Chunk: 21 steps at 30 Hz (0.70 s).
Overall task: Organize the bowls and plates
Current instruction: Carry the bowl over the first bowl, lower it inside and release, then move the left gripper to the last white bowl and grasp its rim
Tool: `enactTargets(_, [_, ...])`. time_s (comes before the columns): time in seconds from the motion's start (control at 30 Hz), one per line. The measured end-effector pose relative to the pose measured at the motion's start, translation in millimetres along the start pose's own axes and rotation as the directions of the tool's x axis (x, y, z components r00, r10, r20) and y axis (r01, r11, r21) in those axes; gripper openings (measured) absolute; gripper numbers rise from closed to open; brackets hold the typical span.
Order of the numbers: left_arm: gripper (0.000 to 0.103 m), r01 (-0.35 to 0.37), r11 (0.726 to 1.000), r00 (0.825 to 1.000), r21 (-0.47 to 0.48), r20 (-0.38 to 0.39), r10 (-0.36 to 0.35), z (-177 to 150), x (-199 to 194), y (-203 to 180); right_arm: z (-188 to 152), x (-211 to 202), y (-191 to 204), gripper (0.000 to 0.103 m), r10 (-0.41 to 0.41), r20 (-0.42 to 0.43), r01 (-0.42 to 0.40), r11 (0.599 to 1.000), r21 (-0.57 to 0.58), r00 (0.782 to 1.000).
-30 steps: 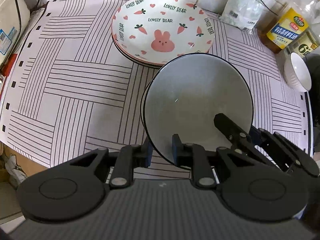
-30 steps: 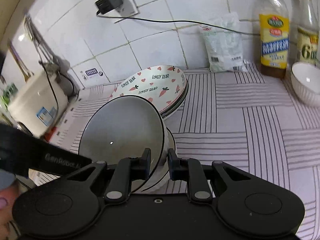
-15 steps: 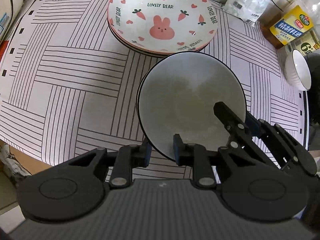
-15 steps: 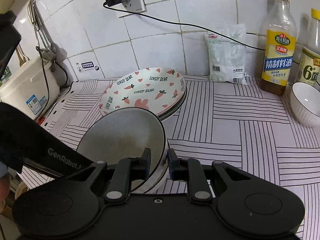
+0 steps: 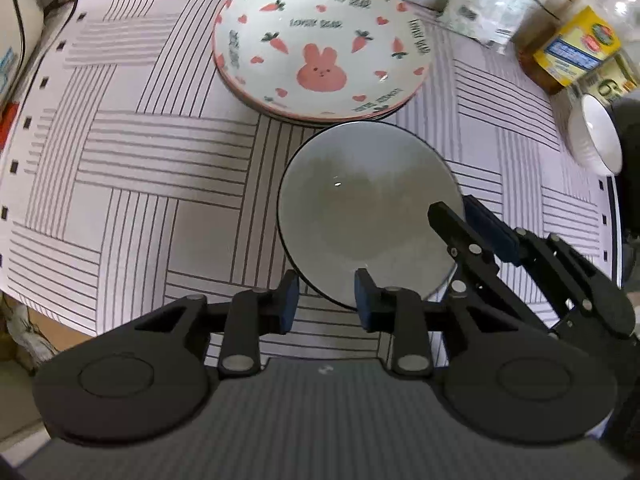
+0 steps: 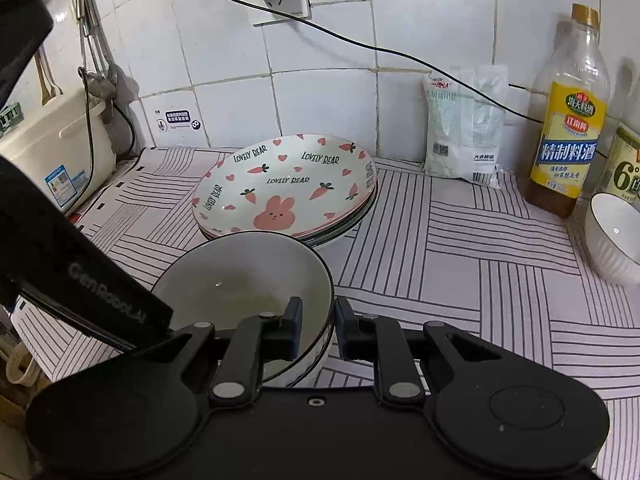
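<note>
Left gripper point(image 5: 326, 300), jaws opening, straddles the near rim of the grey bowl point(image 5: 368, 212) without pressing it; a second ago they pinched that rim. Right gripper point(image 6: 316, 326) clamps the bowl's rim at 4 o'clock. The bowl now sits level on the mat point(image 5: 140, 184), beside the plate stack point(image 5: 322, 64) at 12 o'clock. Open mat lies toward 9 o'clock; white bowl point(image 5: 596, 140) at 2 o'clock.

I see my left hand-held gripper point(image 5: 326, 300) with its jaws opening around the near rim of the grey bowl point(image 5: 360, 208), while my right hand-held gripper point(image 5: 466, 220) pinches its right rim. Behind it sits the rabbit plate point(image 5: 320, 60) on the striped bench point(image 5: 160, 160).
</note>
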<state>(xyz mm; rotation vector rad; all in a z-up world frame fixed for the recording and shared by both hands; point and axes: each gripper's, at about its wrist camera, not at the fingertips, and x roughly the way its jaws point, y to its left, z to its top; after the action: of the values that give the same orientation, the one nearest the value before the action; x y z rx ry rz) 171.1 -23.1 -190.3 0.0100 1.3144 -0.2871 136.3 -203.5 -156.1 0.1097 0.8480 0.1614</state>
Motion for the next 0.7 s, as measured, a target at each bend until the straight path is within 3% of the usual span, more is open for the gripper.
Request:
enactTargets(0.17, [0.032,0.002,0.997,0.999,0.071,0.054,-0.006,-7.3,-25.6,-12.5,0.0,-25.6,-9.6,0.023,0.03,0.036,-0.029,0.999,-0.018,0.999])
enactTargets(0.27, [0.033,0.008,0.994,0.995,0.106,0.102,-0.019,-12.3,-41.7,-23.3,0.3,-42.7,-23.0,0.032,0.031,0.06,-0.031,1.0,0.002,0.998])
enactTargets(0.7, [0.04,0.004,0.954,0.988,0.299,0.145,-0.05,-13.4,-58.6,-98.8,-9.9,-96.2,-84.5,0.05,-0.116,0.116,0.113,0.993,0.034,0.986])
